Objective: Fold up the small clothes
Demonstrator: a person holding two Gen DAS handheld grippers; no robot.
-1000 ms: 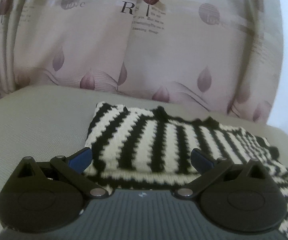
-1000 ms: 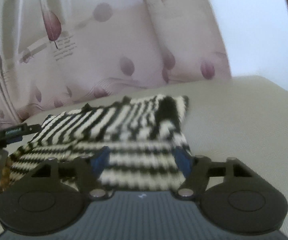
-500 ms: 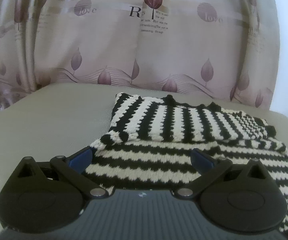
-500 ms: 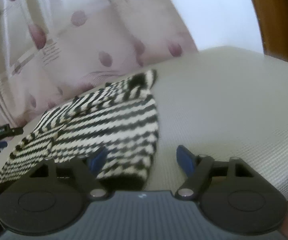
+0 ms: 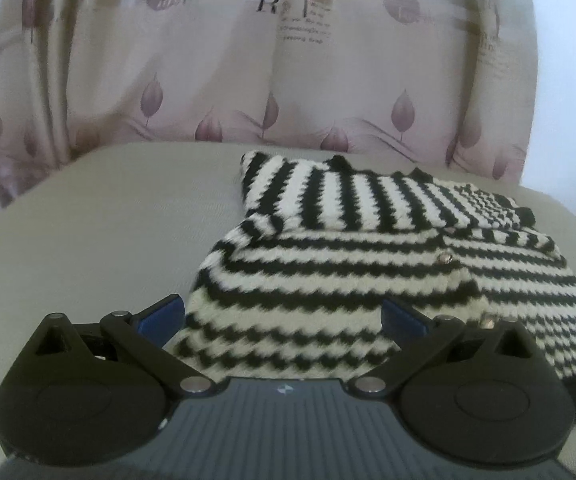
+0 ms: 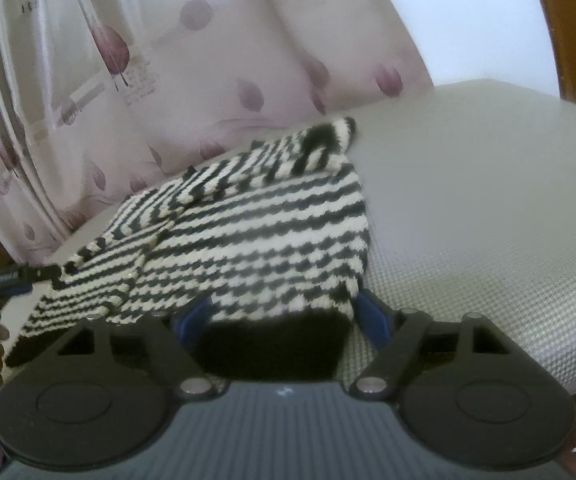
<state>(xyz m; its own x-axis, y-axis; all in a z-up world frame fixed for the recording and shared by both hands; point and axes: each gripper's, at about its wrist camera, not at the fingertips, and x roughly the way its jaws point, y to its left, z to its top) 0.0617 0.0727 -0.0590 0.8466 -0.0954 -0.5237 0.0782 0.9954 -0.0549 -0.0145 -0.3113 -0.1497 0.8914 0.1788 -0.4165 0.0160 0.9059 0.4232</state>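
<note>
pale leaf-print curtain (image 5: 216,80), grey woven surface (image 5: 88,220), white wall (image 6: 467,20)

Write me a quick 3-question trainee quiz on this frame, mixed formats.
1. True or false: the black-and-white striped knitted sweater lies on the grey textured cushion surface with its sleeves folded across the upper body.
2. Multiple choice: in the right wrist view, what sits between the blue pads of the right gripper? A) bare cushion; B) the sweater's black bottom hem; C) the pink leaf-print curtain.
3. Fill in: the left gripper has its jaws ____, the pads not pressing the knit.

Key: 1 true; 2 B; 3 open.
</note>
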